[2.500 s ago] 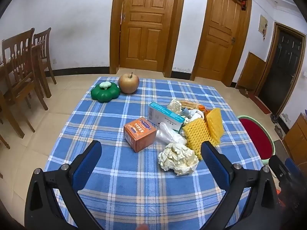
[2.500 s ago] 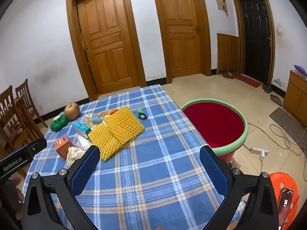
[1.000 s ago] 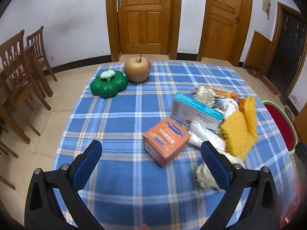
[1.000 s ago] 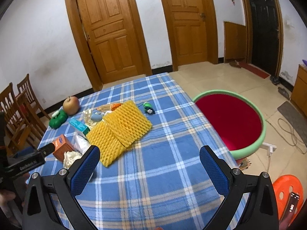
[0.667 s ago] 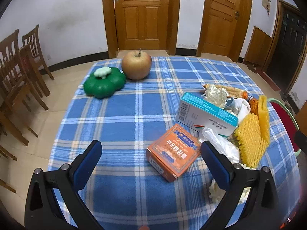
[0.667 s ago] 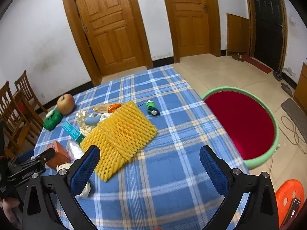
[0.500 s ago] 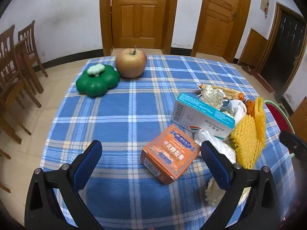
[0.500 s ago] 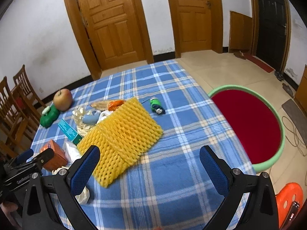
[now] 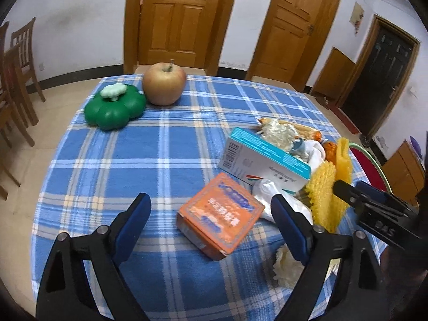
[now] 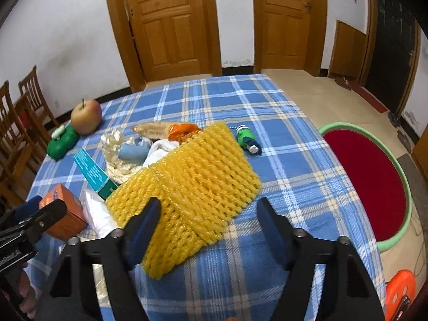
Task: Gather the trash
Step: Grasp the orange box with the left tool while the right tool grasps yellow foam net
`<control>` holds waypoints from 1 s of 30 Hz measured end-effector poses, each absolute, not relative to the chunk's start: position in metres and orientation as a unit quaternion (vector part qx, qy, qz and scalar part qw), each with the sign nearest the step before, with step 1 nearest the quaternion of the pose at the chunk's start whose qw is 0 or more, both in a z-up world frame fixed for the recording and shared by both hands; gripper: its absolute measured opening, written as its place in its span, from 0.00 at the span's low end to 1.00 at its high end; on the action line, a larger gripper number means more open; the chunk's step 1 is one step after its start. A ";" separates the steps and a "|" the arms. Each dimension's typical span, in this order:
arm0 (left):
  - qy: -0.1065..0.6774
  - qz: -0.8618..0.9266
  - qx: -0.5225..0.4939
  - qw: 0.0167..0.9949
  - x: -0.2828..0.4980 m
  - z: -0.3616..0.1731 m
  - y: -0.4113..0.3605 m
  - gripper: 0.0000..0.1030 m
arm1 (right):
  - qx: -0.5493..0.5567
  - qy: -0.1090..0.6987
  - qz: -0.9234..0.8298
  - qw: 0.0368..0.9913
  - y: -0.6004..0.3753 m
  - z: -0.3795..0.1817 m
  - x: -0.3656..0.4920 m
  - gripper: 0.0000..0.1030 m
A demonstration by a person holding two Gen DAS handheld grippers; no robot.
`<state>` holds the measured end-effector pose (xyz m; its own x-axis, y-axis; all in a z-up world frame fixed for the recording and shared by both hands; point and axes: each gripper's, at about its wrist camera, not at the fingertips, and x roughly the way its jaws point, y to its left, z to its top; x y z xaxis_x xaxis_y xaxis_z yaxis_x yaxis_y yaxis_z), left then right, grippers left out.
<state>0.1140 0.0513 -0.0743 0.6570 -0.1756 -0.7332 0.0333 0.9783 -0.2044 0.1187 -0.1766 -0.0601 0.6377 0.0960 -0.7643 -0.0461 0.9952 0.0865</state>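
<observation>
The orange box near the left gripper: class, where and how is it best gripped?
Grip the orange box across its two long side faces, coming down from above. It lies flat with its broad printed face up, between the open left gripper fingers, whose jaws have just been closing.

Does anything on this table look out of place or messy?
Yes. A loose heap of rubbish crowds one side of the table: yellow foam fruit nets, crumpled paper, an orange box and a teal box lying askew. The apple and green lidded dish sit tidily apart.
</observation>
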 end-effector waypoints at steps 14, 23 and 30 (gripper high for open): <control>0.416 -0.085 -0.093 0.901 0.115 -0.081 0.045 0.66 | 0.041 0.418 0.021 0.907 -0.192 -0.055 0.114 0.12; 0.412 -0.078 -0.114 0.901 0.115 -0.077 0.053 0.64 | 0.048 0.386 0.040 0.920 -0.203 -0.037 0.085 0.11; 0.379 -0.066 -0.106 0.917 0.094 -0.047 0.054 0.64 | 0.056 0.362 0.040 0.930 -0.210 -0.023 0.065 0.10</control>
<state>0.0942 0.0540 -0.0467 0.7045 -0.2013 -0.6806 0.0407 0.9688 -0.2444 0.0646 -0.2102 -0.0231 0.7353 0.1145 -0.6680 -0.0334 0.9905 0.1330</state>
